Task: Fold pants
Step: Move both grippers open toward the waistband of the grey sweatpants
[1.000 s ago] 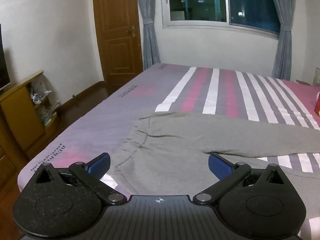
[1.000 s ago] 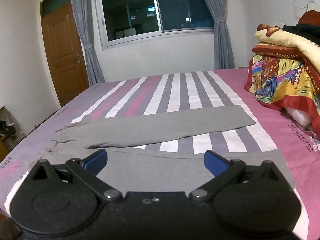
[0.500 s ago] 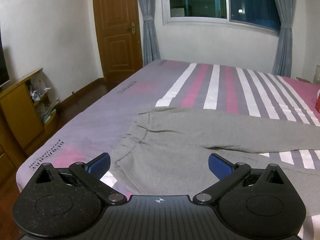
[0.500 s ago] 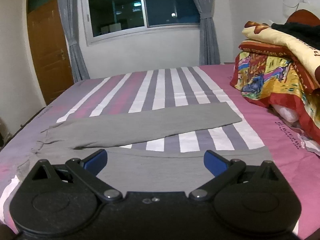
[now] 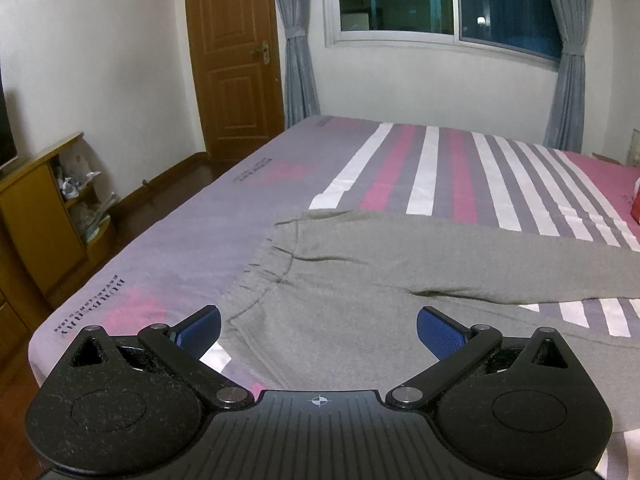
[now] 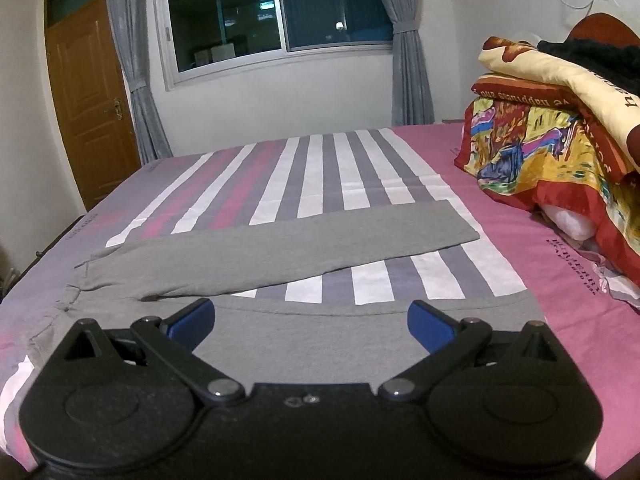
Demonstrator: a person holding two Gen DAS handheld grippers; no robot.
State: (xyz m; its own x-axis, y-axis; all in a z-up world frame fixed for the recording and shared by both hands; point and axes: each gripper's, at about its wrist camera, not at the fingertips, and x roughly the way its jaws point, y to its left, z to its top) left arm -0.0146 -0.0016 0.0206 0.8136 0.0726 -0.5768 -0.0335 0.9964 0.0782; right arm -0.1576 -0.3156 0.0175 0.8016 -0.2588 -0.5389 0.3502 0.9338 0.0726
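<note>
Grey pants (image 5: 360, 280) lie flat on the striped bed sheet (image 5: 432, 168), waistband to the left, both legs spread apart in a V toward the right. In the right wrist view the same pants (image 6: 280, 248) show a far leg reaching up to the right and a near leg running along the bed's front. My left gripper (image 5: 319, 330) hovers open over the waist and hip area with nothing between its blue pads (image 5: 438, 334). Above the near leg my right gripper (image 6: 311, 322) is open too, holding nothing.
A pile of colourful quilts and bedding (image 6: 560, 136) fills the bed's right side. A wooden cabinet (image 5: 44, 216) stands left of the bed, with a wooden door (image 5: 236, 60) beyond it. A window with grey curtains (image 6: 412, 60) is on the far wall.
Both grippers have drifted slightly, so the pants sit a bit differently in each view. The right view has swung left. Both grippers stay open and the pants have not moved.
</note>
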